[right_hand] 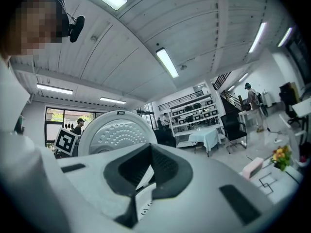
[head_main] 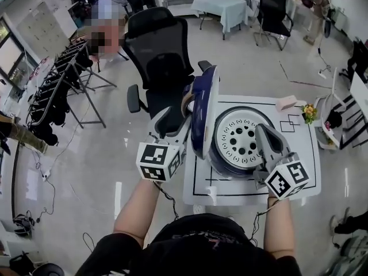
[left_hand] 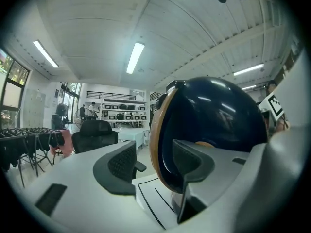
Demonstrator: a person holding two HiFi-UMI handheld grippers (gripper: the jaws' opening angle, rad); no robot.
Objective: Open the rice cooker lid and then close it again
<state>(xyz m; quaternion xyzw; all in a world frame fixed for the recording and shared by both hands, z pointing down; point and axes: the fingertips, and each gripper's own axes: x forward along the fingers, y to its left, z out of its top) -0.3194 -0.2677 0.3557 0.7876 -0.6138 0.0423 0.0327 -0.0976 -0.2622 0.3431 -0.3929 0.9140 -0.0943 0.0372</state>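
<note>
The rice cooker (head_main: 227, 164) stands on a white table (head_main: 302, 154) with its lid up. The lid's dark blue shell (head_main: 202, 105) faces left, and its grey holed inner plate (head_main: 241, 138) faces right. My left gripper (head_main: 177, 115) is open at the shell's left side. In the left gripper view, the left gripper (left_hand: 155, 171) has the lid's tan-rimmed edge (left_hand: 156, 130) just beyond the gap between its fingers, and the shell (left_hand: 214, 115) fills the right. My right gripper (head_main: 261, 132) is shut over the cooker's front right. The right gripper (right_hand: 146, 176) points at the inner plate (right_hand: 114, 130).
A pink block (head_main: 286, 102) and a small flower pot (head_main: 309, 112) sit at the table's far right corner. A black office chair (head_main: 158, 56) stands just behind the cooker. A dark rack (head_main: 63, 79) is on the floor to the left.
</note>
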